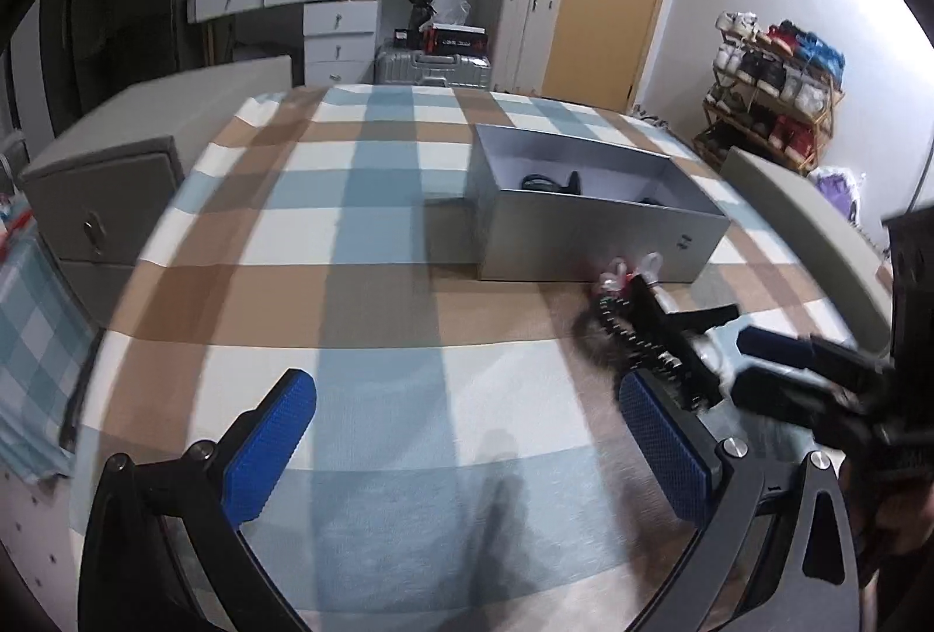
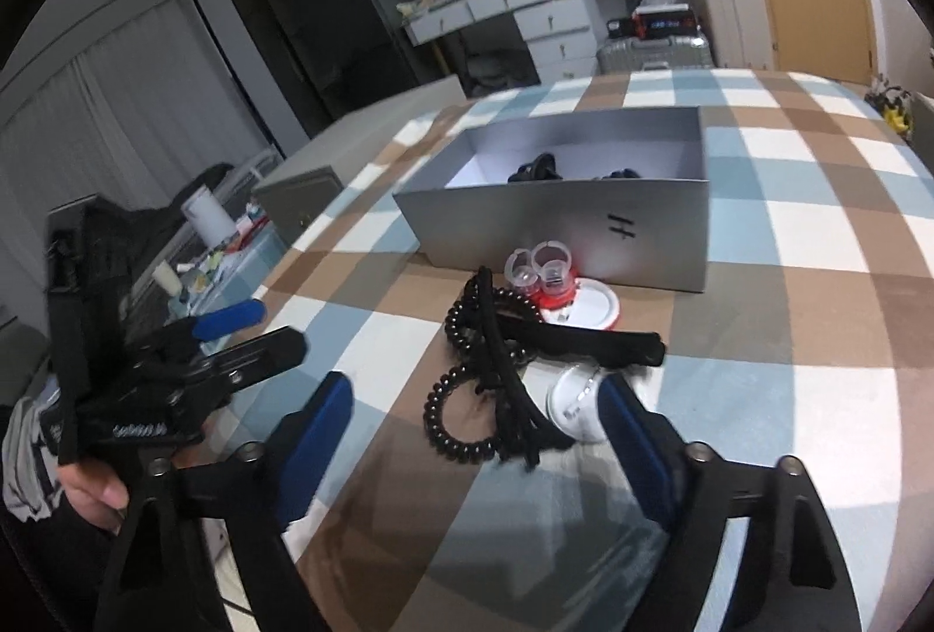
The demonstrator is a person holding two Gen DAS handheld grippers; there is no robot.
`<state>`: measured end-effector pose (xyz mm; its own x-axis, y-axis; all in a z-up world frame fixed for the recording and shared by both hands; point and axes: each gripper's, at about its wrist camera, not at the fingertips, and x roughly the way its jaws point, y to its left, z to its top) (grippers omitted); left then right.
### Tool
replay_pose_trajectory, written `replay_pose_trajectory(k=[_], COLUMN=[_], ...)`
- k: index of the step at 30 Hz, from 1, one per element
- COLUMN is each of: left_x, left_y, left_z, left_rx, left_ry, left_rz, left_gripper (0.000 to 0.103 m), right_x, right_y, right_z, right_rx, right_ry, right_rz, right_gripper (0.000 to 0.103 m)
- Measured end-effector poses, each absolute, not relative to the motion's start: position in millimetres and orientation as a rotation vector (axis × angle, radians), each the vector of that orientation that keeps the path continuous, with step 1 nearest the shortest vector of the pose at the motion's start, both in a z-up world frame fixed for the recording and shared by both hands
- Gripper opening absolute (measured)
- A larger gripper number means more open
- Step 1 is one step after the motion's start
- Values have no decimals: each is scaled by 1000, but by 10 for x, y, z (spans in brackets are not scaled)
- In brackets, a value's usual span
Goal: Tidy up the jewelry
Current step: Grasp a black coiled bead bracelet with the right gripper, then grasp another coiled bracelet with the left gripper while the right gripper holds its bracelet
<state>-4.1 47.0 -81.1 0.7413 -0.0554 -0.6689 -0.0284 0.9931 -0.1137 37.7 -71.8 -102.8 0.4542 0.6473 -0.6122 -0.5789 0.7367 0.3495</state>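
Note:
A grey open box (image 2: pixel 560 235) stands on the checked cloth and holds a few dark items (image 2: pixel 537 168); it also shows in the left wrist view (image 1: pixel 589 235). In front of it lie a black spiral hair tie (image 2: pixel 461 428), a black hair clip (image 2: pixel 560 340), clear rings on a red-and-white holder (image 2: pixel 549 282) and a small white disc (image 2: pixel 575 410). My right gripper (image 2: pixel 476 433) is open just short of the pile. My left gripper (image 1: pixel 467 451) is open and empty over bare cloth, left of the blurred pile (image 1: pixel 636 328).
A grey cabinet (image 1: pixel 99 206) stands at the table's left edge. Behind the table are a white desk with drawers (image 1: pixel 327 19), suitcases (image 1: pixel 432 66) and a shoe rack (image 1: pixel 770 89). The left gripper shows at the left of the right wrist view (image 2: pixel 192 358).

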Motion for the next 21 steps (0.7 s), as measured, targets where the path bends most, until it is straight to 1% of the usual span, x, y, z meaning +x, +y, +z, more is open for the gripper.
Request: replay_pose_trajectory(k=[2,4,7,9,11,12,14,18,19,21], left_x=[-68,-104,-117,-114,-124,-121,-135,-120,-118,-121], left_y=[502,552,605,612,599,593,578,578,581,584], left_z=[-793,-766,-780,-805,-810,-811,-807,-810,-805,-789], left_rx=[-112,-121,-141,-143,-130,-125,-115,-112,-111,-110], left_ry=[727,724,739,744,746,746,744,750,748,743], left_rz=[-5,-4,-16,-25,-30,-30,-33,-37,-35,-35], left_gripper=[102,102,102,102,102,102,102,102,102,102], right_x=[434,475,516,539,550,554,554,574,574,561], right_y=[-635,-573,-518,-504,-505,-511,-518,-525,-532,-519], right_z=[-1052,-1072,-1102,-1120,-1127,-1127,-1126,-1154,-1162,-1156], right_rx=[78,63,43,36,32,30,27,12,17,4], right_ry=[817,829,844,856,858,859,860,876,878,874], right_rz=[768,768,750,735,721,715,708,683,694,705], right_gripper=[74,70,58,53,45,43,36,28,22,22])
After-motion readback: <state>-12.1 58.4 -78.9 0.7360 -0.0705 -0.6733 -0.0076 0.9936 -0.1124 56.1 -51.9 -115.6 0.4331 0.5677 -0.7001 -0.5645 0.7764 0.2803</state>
